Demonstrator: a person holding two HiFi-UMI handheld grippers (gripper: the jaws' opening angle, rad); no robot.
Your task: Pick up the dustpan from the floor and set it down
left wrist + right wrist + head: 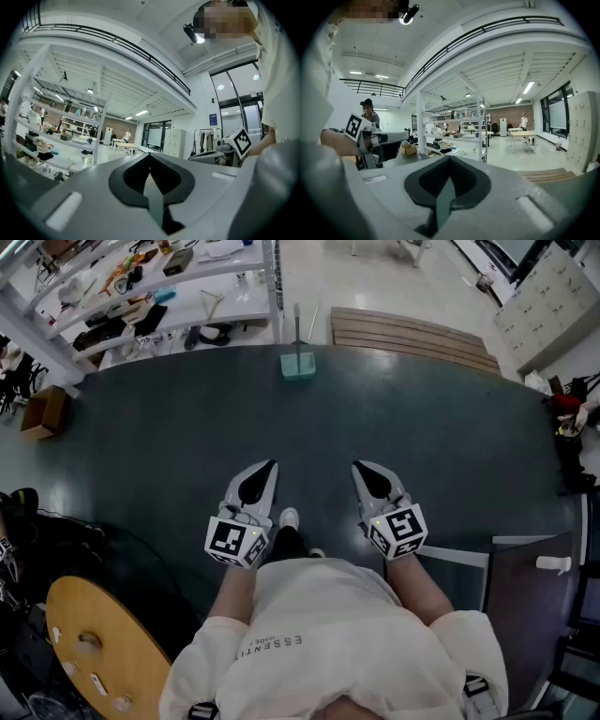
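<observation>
Dark floor [187,427] open to dustpan [298,364], shelves [202,307] beyond left

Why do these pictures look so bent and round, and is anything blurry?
Head view: wide lens bows the dark floor mat; dustpan small but sharp. Left gripper view: black round rim, bowed railing, left gripper blurred up close. Right gripper view: likewise, right gripper soft.

Dark floor mat [169,446] covers most of the view. Teal dustpan [298,365] stands on it near far edge, handle upright. Pale floor [309,277] beyond. Slatted wooden platform [412,334] touches mat's far edge. Cardboard box [45,413] just beside mat's left edge.
</observation>
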